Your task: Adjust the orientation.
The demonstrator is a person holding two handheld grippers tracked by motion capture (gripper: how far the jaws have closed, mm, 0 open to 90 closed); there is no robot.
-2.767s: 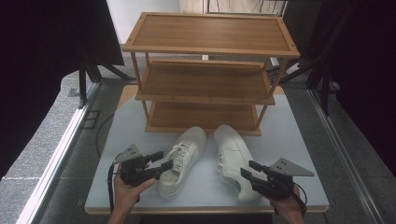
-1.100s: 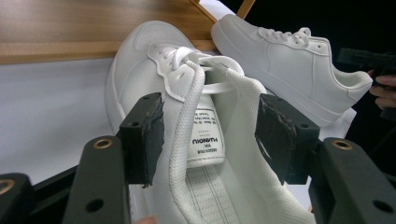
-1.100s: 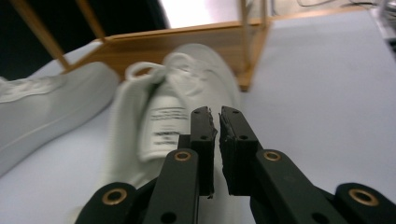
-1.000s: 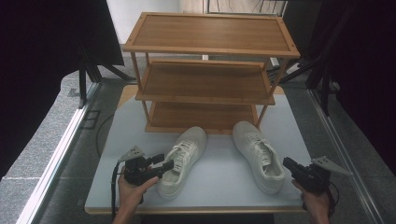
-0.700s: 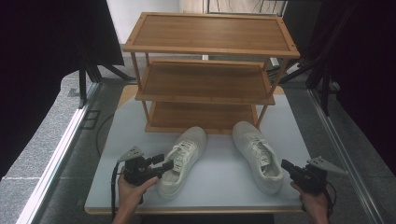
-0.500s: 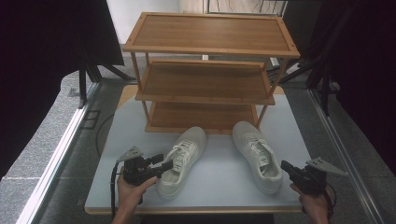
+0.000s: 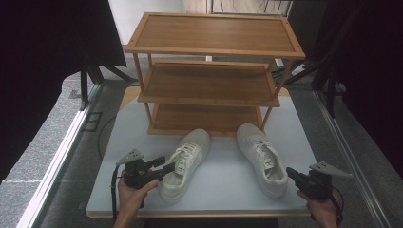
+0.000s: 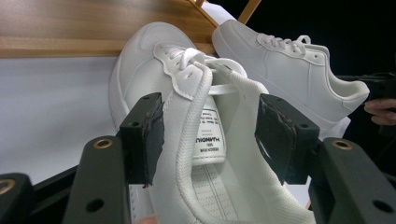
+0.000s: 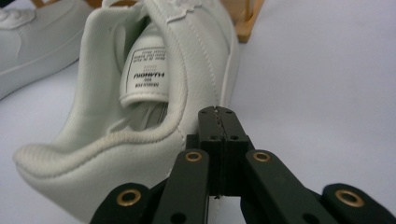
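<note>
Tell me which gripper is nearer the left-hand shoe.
Left. The left gripper has open jaws around the left-hand shoe at its collar; the right gripper, jaws shut, sits by the other shoe.

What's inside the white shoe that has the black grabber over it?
Inside the left shoe you can see a white tongue label with small print, a loose lace and a dotted insole. The toe end is covered by the tongue. The left hand-held gripper straddles its opening.

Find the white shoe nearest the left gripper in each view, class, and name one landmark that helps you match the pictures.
High view: left shoe lies lower centre, heel beside the left gripper.
Left gripper view: centre, its tongue between the open jaws.
Right gripper view: top-left corner.
Shared landmark: the wooden rack, just beyond its toe.
</note>
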